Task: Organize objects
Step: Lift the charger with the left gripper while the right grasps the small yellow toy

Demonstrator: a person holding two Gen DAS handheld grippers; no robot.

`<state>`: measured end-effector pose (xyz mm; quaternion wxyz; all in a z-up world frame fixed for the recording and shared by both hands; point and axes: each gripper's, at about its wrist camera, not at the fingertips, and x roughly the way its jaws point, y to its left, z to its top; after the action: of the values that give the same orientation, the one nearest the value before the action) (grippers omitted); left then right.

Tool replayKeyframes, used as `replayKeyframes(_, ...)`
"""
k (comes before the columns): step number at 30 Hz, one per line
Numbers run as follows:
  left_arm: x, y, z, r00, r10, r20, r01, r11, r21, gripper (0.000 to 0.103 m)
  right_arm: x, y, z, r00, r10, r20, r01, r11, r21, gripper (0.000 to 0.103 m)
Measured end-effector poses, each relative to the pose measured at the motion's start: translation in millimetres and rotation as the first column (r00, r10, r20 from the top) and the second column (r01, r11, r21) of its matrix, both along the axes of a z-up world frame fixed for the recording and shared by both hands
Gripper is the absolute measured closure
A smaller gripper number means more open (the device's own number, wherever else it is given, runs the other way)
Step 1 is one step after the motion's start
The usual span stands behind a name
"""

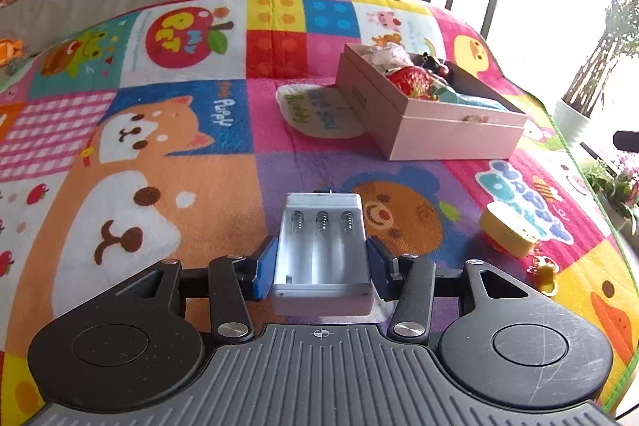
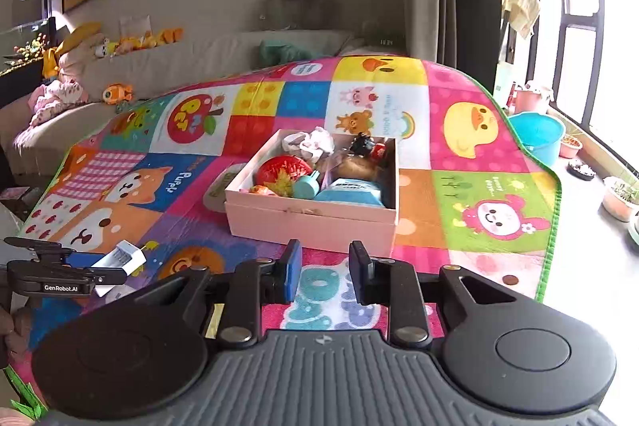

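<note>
**Battery holder gripped, box waiting to its right**

The left gripper (image 1: pixel 321 260) has its fingers clamped on the long sides of a white battery holder (image 1: pixel 321 246), held above the play mat (image 1: pixel 159 146). It looks like light, stiff, smooth plastic with thin walls, so a moderate squeeze across the side walls suits it. Further right, the pink box (image 2: pixel 311 222), already holding toys, sits open on the mat. The right gripper (image 2: pixel 324 272) is drawn nearly together with nothing between its fingers. A yellow toy (image 1: pixel 507 228) lies nearby.
</note>
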<state>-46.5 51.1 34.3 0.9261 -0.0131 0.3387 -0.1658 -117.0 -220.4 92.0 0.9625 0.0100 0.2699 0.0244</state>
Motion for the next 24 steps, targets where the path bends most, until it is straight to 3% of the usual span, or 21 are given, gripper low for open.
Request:
replayKeyframes(2, -1.9, -7.0, 5.5, 1.0, -0.021, 0.009, 0.021, 1.0, -0.005, 0.051, -4.0, -1.0, -11.1, 1.0, 0.015, -0.026, -0.015, 1.0, 0.003, 0.043)
replayKeyframes(4, -4.2, -16.6, 7.5, 0.999, -0.045, 0.009, 0.045, 0.999, -0.002, 0.051, -5.6, 6.4, -24.6, 0.998, 0.03, -0.049, -0.031, 0.999, -0.02, 0.036)
replayKeyframes(9, -8.5, -34.0, 4.9, 0.996, -0.094, -0.007, 0.094, 0.996, 0.001, 0.051, 8.3, 35.9, -53.5, 0.987, 0.111, -0.113, -0.109, 0.994, 0.022, 0.036)
replayKeyframes(16, -13.7, -37.8, 0.3, 0.993, -0.118, -0.024, 0.118, 0.993, 0.003, 0.051, 44.0, 82.5, -74.7, 0.982, 0.149, -0.116, -0.159, 0.984, -0.078, 0.036)
replayKeyframes(18, -14.9, -36.8, -1.2, 0.993, -0.119, -0.026, 0.119, 0.993, -0.001, 0.051, 57.8, 85.4, -81.1, 0.975, 0.154, -0.16, -0.166, 0.984, -0.064, 0.036)
replayKeyframes(19, -15.3, -36.2, -2.0, 0.993, -0.118, -0.028, 0.118, 0.993, -0.004, 0.051, 63.9, 85.6, -84.6, 0.968, 0.16, -0.191, -0.173, 0.983, -0.054, 0.037)
replayKeyframes(22, -15.1, -32.8, -4.2, 0.993, -0.115, -0.035, 0.115, 0.993, -0.009, 0.051, 67.5, 83.3, -87.6, 0.953, 0.185, -0.242, -0.196, 0.98, -0.021, 0.06)
replayKeyframes(24, -14.3, -30.0, -4.2, 0.993, -0.11, -0.038, 0.11, 0.994, -0.016, 0.051, 59.1, 74.4, -78.3, 0.961, 0.172, -0.214, -0.177, 0.984, -0.001, 0.062)
